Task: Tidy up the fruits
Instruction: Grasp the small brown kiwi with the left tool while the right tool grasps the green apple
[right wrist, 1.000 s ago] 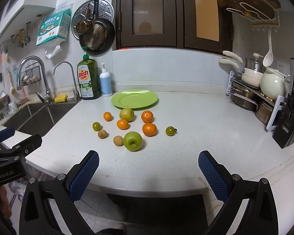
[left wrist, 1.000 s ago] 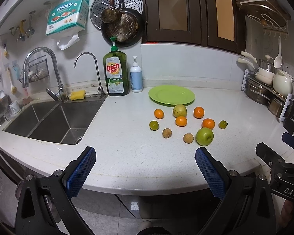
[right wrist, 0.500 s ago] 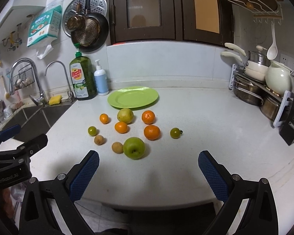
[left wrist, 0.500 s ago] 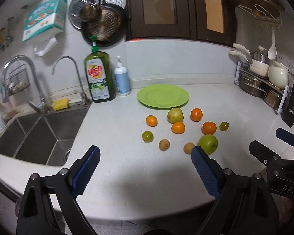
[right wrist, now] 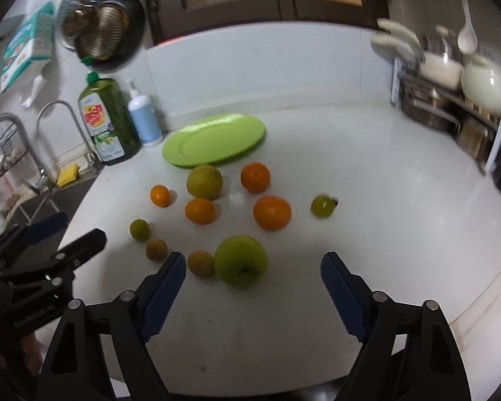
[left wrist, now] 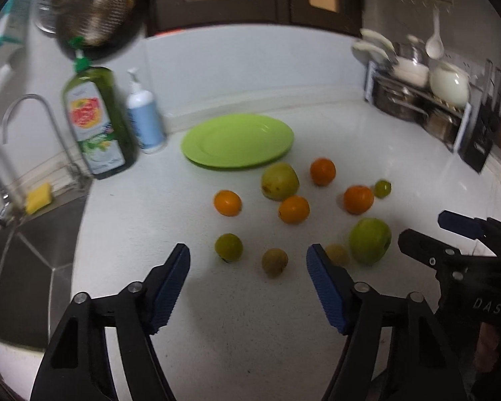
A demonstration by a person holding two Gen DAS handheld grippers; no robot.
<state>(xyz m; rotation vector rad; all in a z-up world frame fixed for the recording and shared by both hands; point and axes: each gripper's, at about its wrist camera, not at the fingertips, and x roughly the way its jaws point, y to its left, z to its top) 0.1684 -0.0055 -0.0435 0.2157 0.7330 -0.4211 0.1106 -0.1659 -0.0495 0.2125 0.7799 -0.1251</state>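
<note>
Grippers closing in: your left gripper (left wrist: 247,280) and right gripper (right wrist: 254,284) jaws just narrowed, both empty. Fruit untouched, green plate (left wrist: 237,140) bare; pick imminent.

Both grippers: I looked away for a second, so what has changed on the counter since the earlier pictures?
The left gripper and right gripper have both come forward and down toward the fruit, their jaws closing partway with nothing gripped. The green apple, the oranges and the green plate lie where they were.

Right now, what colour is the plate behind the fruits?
The plate is plain light green; it shows best in the left wrist view.
</note>
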